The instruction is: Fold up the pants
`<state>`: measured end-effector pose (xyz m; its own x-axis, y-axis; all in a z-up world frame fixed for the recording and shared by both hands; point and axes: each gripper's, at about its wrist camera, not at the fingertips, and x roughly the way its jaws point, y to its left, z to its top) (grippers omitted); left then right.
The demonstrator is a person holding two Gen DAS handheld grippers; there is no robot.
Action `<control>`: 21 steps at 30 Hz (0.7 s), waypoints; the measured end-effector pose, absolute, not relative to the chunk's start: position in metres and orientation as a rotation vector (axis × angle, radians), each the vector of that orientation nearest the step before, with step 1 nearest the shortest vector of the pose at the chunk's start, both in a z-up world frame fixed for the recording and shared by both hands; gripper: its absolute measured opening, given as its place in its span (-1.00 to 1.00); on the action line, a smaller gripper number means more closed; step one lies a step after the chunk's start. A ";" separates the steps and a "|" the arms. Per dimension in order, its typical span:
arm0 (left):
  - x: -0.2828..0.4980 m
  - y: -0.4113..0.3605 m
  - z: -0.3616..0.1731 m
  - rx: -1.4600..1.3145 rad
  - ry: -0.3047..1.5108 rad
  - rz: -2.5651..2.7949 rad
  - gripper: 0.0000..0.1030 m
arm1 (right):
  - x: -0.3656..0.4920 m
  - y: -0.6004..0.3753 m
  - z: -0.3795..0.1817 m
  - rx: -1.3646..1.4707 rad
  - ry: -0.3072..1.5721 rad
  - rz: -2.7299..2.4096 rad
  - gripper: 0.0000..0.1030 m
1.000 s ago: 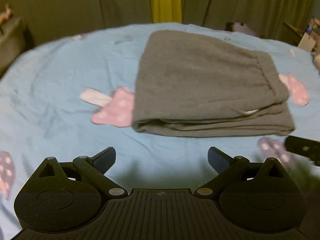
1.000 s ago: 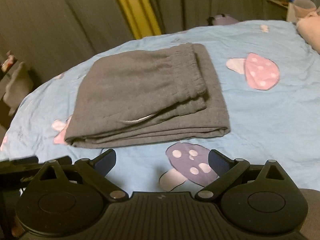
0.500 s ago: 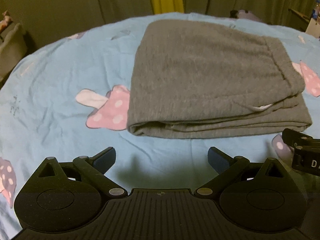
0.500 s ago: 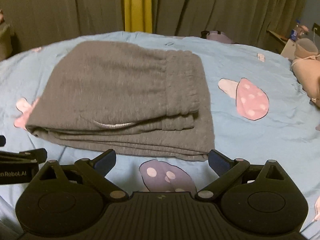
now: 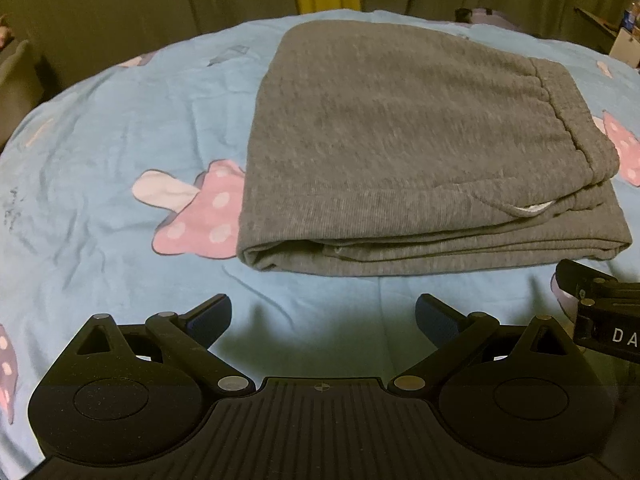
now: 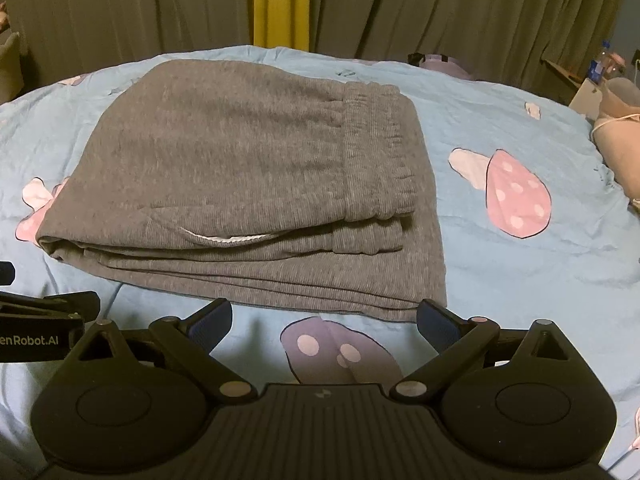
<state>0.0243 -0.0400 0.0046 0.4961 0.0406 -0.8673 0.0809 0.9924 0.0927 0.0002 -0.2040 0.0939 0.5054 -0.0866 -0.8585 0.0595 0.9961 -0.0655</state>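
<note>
Grey sweatpants [image 5: 412, 152] lie folded in a flat stack on the blue mushroom-print bedsheet [image 5: 120, 128], with the elastic waistband on the right side and a white pocket lining peeking out at the front. In the right wrist view the same pants [image 6: 240, 184] fill the middle, their front edge close to the fingertips. My left gripper [image 5: 323, 314] is open and empty, just short of the stack's near folded edge. My right gripper [image 6: 325, 320] is open too, empty, in front of the stack's front right corner. Each gripper shows at the other view's edge.
Olive curtains with a yellow strip [image 6: 280, 4] hang behind the bed. A pinkish bundle [image 6: 618, 136] and a bottle on a shelf [image 6: 600, 64] sit at the right. A small dark object [image 6: 436, 60] lies at the bed's far edge. Open sheet spreads to the left [image 5: 80, 184].
Both grippers have moved in toward the folded pants, which now loom larger; the right wrist view swung round to face the stack squarely. The pants have not moved.
</note>
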 end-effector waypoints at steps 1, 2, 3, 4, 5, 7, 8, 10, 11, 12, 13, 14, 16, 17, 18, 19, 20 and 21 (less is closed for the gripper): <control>0.025 -0.040 0.005 0.126 1.052 -0.026 0.98 | 0.000 -0.204 0.094 -0.025 1.037 -0.089 0.92; 0.024 -0.040 0.005 0.126 1.051 -0.026 0.98 | 0.000 -0.205 0.094 -0.021 1.036 -0.091 0.92; 0.024 -0.040 0.005 0.126 1.049 -0.026 0.98 | 0.000 -0.206 0.095 -0.015 1.035 -0.093 0.92; 0.024 -0.040 0.005 0.125 1.048 -0.027 0.98 | 0.000 -0.207 0.095 -0.007 1.036 -0.093 0.92; 0.024 -0.040 0.005 0.124 1.048 -0.028 0.98 | 0.001 -0.209 0.094 0.001 1.038 -0.093 0.92; 0.024 -0.040 0.006 0.126 1.045 -0.030 0.98 | 0.000 -0.210 0.094 0.010 1.039 -0.094 0.92; 0.024 -0.040 0.006 0.129 1.044 -0.030 0.98 | 0.000 -0.210 0.094 0.012 1.038 -0.095 0.92; 0.023 -0.040 0.006 0.132 1.043 -0.031 0.98 | 0.000 -0.211 0.094 0.015 1.038 -0.093 0.92; 0.023 -0.040 0.006 0.134 1.043 -0.032 0.98 | 0.000 -0.211 0.094 0.016 1.038 -0.093 0.92; 0.023 -0.041 0.006 0.135 1.042 -0.031 0.98 | 0.000 -0.212 0.094 0.018 1.038 -0.093 0.92; 0.023 -0.041 0.006 0.137 1.042 -0.031 0.98 | 0.000 -0.212 0.094 0.023 1.038 -0.093 0.92; 0.023 -0.041 0.006 0.138 1.041 -0.031 0.98 | 0.001 -0.213 0.093 0.028 1.039 -0.093 0.92; 0.023 -0.040 0.007 0.138 1.040 -0.033 0.98 | 0.000 -0.214 0.093 0.043 1.040 -0.095 0.92; 0.023 -0.040 0.006 0.139 1.040 -0.033 0.98 | 0.000 -0.215 0.094 0.052 1.040 -0.095 0.92; 0.023 -0.040 0.006 0.139 1.040 -0.033 0.98 | 0.000 -0.216 0.094 0.059 1.041 -0.096 0.92; 0.023 -0.041 0.006 0.139 1.041 -0.032 0.98 | 0.001 -0.217 0.093 0.067 1.042 -0.098 0.92; 0.023 -0.041 0.006 0.139 1.042 -0.032 0.98 | 0.001 -0.218 0.093 0.073 1.043 -0.101 0.92; 0.023 -0.041 0.006 0.139 1.044 -0.033 0.98 | 0.001 -0.218 0.093 0.078 1.044 -0.101 0.92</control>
<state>0.0233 -0.0407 0.0063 0.5033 0.0388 -0.8632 0.0935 0.9907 0.0991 0.0008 -0.2183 0.0928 0.4989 -0.0467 -0.8654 0.1205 0.9926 0.0159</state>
